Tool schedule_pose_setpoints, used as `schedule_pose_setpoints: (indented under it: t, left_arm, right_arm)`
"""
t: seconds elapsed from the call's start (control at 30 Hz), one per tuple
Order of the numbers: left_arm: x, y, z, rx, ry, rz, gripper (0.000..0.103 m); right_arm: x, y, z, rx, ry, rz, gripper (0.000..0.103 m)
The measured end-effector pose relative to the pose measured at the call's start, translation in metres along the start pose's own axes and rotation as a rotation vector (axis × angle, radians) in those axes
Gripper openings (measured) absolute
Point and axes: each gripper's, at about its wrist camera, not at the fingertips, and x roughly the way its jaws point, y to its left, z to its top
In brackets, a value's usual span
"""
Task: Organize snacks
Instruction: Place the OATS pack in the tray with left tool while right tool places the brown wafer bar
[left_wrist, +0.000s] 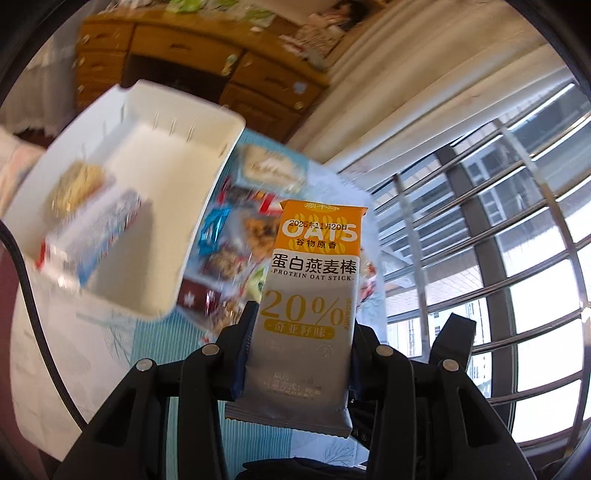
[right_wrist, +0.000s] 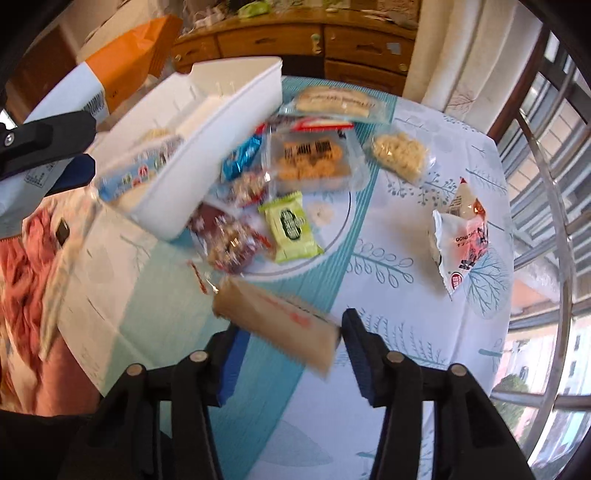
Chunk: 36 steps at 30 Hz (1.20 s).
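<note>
My left gripper (left_wrist: 301, 332) is shut on an orange-and-grey protein oat stick packet (left_wrist: 312, 280), held upright above the table, to the right of the white bin (left_wrist: 207, 122). The bin holds a blue-and-white packet (left_wrist: 99, 236) and a yellow snack (left_wrist: 75, 184). In the right wrist view my right gripper (right_wrist: 288, 332) has a blurred tan packet (right_wrist: 280, 325) between its fingers; I cannot tell if they clamp it. The left gripper with its packet (right_wrist: 110, 70) shows at upper left there, beside the bin (right_wrist: 221, 114). A snack pile (right_wrist: 295, 177) lies beside the bin.
A green packet (right_wrist: 293, 229), a cracker pack (right_wrist: 314, 162), a bread pack (right_wrist: 336, 101), a puffed snack (right_wrist: 400, 151) and a white-red packet (right_wrist: 461, 243) lie on the leaf-print tablecloth (right_wrist: 388, 288). A wooden cabinet (right_wrist: 295, 40) stands behind. Window bars (left_wrist: 498, 221) are at the right.
</note>
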Motion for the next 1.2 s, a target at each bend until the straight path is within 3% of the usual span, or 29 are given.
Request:
schedule_pose_setpoints:
  t: [0.03, 0.33, 0.67, 1.0, 1.17, 1.2]
  left_arm:
    - [-0.007, 0.000, 0.006, 0.018, -0.007, -0.007, 0.040]
    - [-0.050, 0.015, 0.060, 0.101, -0.079, -0.015, 0.040]
    - [-0.087, 0.071, 0.104, 0.147, -0.150, 0.031, 0.040]
    - [-0.089, 0.115, 0.129, 0.209, -0.131, 0.080, 0.040]
    - [-0.078, 0.126, 0.132, 0.232, -0.096, 0.108, 0.041]
    - [-0.077, 0.127, 0.132, 0.243, -0.092, 0.115, 0.046]
  right_arm:
    - [-0.002, 0.002, 0.001, 0.017, -0.005, 0.012, 0.012]
    - [-0.005, 0.027, 0.016, 0.148, -0.036, 0.016, 0.012]
    - [-0.030, 0.067, 0.061, 0.235, -0.191, 0.080, 0.012]
    - [-0.029, 0.111, 0.101, 0.267, -0.316, 0.148, 0.012]
    - [-0.014, 0.122, 0.109, 0.340, -0.325, 0.212, 0.013]
    - [-0.010, 0.124, 0.110, 0.351, -0.321, 0.216, 0.013]
